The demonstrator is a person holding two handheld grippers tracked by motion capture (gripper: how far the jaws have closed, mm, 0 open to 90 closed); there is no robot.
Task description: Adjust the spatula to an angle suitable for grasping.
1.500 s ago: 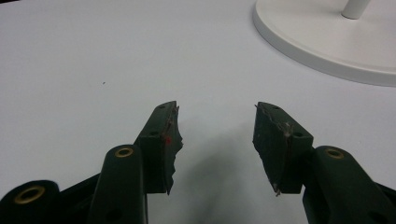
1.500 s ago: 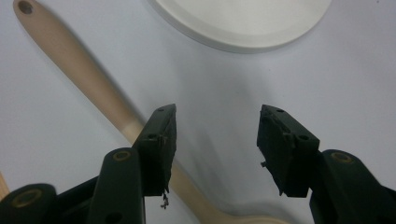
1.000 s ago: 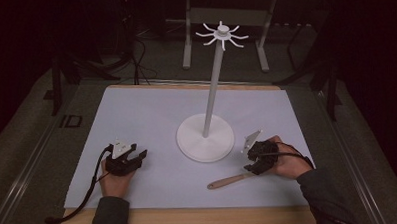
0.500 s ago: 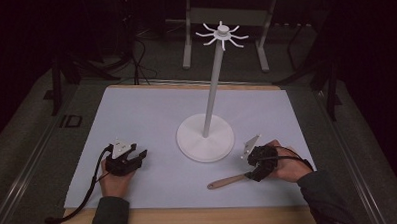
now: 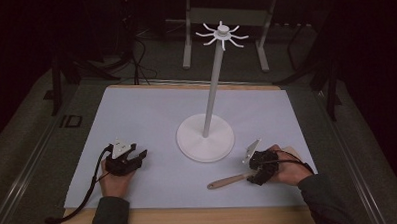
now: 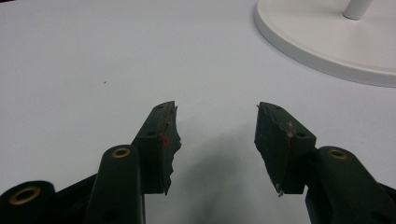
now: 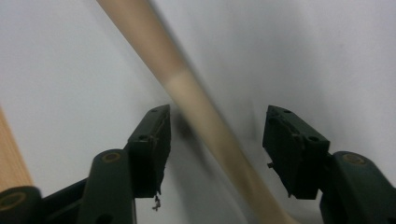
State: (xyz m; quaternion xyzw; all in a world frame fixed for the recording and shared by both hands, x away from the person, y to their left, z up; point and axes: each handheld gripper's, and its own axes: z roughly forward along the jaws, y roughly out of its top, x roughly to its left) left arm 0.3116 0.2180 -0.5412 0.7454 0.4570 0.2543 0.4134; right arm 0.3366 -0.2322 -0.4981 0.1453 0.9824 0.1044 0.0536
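Observation:
A wooden utensil (image 5: 227, 181) lies on the white sheet (image 5: 151, 113) near the front right. Its pale handle (image 7: 187, 93) runs slantwise between the jaws of my right gripper (image 7: 215, 123), which stand open on either side of it without closing. In the high view the right gripper (image 5: 250, 175) sits over the handle's right end, and the utensil's head is hidden under the hand. My left gripper (image 5: 138, 155) rests at the front left, open (image 6: 215, 122), with nothing between its jaws. A tall white stand (image 5: 213, 86) with hooks on top rises from a round base (image 5: 205, 142).
The stand's base (image 6: 327, 42) lies ahead and to the right of the left gripper. The wooden table edge (image 5: 190, 217) runs along the front, and a strip of it (image 7: 9, 158) shows beside the right gripper. Dark floor and metal legs (image 5: 186, 42) lie beyond.
My right gripper has moved toward the front edge and down onto the utensil's handle, with its jaws open around it. The left gripper has stayed put.

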